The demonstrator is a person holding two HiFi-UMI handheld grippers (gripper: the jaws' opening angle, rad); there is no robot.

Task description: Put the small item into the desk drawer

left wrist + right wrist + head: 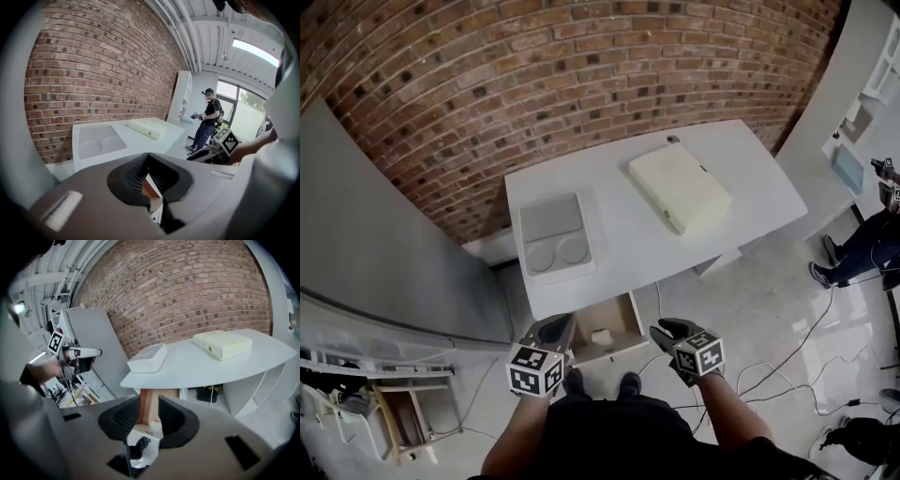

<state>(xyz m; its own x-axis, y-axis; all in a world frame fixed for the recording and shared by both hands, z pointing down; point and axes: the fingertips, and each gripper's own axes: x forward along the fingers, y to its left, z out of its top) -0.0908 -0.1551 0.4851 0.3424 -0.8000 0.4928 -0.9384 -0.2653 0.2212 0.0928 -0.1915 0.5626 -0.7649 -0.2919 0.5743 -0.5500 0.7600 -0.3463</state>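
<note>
Drawer (623,322) stands pulled out from under the near edge of the white desk (619,239), and the small item (601,336), a pale cream lump, lies inside on its wooden floor, about midway across and free of both tools. The person stands right in front of it with a gripper in each hand, both held above the open drawer and pointing down toward it. The left gripper (553,328) is over the drawer's left side; in its own view the ribbed pads (136,176) slant in toward each other until the tips meet, leaving only a thin wedge through which the brown of the drawer shows, and it has hold of nothing. The right gripper (667,333) is over the drawer's right side, its jaws partway apart with the pads roughly parallel; the gap holds nothing, and through it you see the drawer's brown inside and a pale patch of its floor. Neither tool touches the drawer or the item. On the desk top, a white tray (551,234) with two round hollows sits at the left end, reaching close to the near edge, and a flat cream box (680,187) lies toward the far right corner, turned at an angle. The desk backs onto a red brick wall (534,75). Off to the right another person (206,119) in dark clothes stands on the pale floor, where thin cables (787,370) trail.
</note>
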